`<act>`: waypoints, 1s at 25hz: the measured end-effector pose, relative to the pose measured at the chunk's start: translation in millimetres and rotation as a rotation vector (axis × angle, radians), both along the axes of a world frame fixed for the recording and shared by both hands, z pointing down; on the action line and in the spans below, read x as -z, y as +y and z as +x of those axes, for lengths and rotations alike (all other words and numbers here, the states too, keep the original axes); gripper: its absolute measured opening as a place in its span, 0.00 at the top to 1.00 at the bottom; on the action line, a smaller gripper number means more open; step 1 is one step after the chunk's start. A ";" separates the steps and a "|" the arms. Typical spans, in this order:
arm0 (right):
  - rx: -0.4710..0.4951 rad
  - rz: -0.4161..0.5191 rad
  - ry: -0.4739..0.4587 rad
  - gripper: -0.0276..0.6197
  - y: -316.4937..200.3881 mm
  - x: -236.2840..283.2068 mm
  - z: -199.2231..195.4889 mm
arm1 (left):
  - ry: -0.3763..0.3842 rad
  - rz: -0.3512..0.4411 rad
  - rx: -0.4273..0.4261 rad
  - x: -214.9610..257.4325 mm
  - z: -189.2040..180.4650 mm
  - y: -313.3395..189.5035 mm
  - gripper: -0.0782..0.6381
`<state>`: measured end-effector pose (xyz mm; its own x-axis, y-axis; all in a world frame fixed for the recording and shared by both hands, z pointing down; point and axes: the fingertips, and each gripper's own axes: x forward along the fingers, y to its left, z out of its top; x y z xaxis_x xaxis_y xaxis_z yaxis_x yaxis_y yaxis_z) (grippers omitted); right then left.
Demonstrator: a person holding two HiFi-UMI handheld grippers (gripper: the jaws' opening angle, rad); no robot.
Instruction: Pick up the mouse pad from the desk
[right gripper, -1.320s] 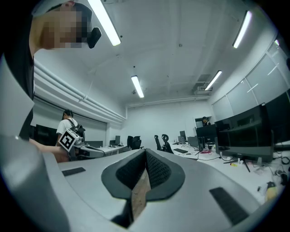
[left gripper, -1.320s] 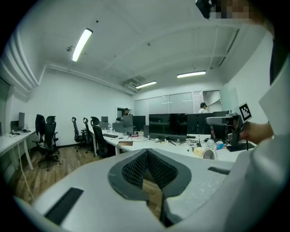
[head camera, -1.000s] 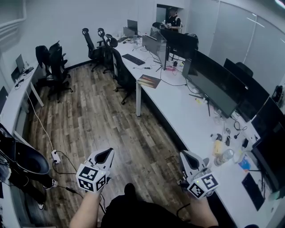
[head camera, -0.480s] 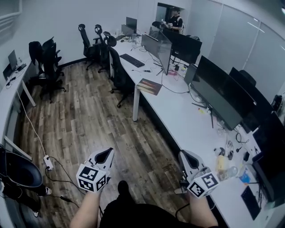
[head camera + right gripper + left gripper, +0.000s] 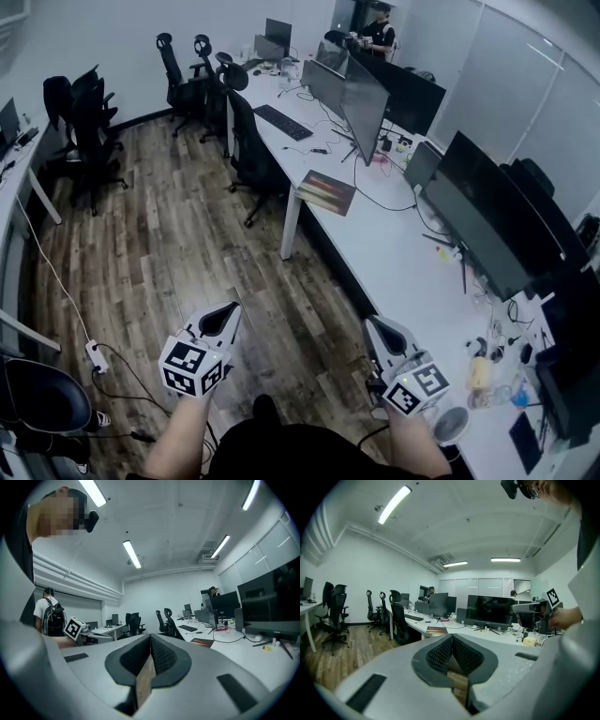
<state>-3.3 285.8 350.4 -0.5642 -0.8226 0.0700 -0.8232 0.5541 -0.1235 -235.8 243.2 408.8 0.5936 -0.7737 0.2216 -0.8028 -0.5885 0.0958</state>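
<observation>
Over the brown wood-plank floor [image 5: 178, 234], the left gripper [image 5: 230, 312] is held low in the near foreground. Its dark ribbed pads are pressed together with nothing between them. Ahead of it and to the right, well apart from both tools, the dark rectangular mouse pad with a reddish print [image 5: 327, 192] lies flat on the long white desk [image 5: 394, 258]. It sits close to the desk's front edge, beyond a black mesh office chair [image 5: 246, 150]. The right gripper [image 5: 373, 323] is likewise closed and empty, near the desk's front edge. The pad looks thin, light and limp, so it will probably sag when lifted. Lying flush, it gives the jaws little to grip, so the corner nearest the desk's edge seems the best place to take hold.
</observation>
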 end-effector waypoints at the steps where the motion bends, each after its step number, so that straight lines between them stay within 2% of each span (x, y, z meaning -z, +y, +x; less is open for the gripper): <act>1: -0.003 -0.004 -0.002 0.95 -9.6 -0.9 -5.2 | -0.001 -0.004 -0.008 -1.6 -3.6 -11.0 0.88; 10: -0.040 -0.034 -0.008 0.95 -75.1 -9.4 -17.6 | -0.014 -0.018 -0.058 -5.7 -11.8 -82.1 0.88; 18: -0.051 -0.054 -0.022 0.95 -131.4 -21.7 -4.3 | -0.029 -0.044 -0.047 -17.2 -10.0 -131.4 0.88; 25: -0.019 -0.077 -0.069 0.95 -211.9 -39.0 11.7 | -0.060 -0.072 -0.020 -33.8 1.8 -202.7 0.88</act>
<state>8.5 73.9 389.5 -0.5539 -0.8272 0.0947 -0.8218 0.5249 -0.2219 -234.0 40.6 442.6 0.5927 -0.7424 0.3123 -0.7965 -0.5978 0.0906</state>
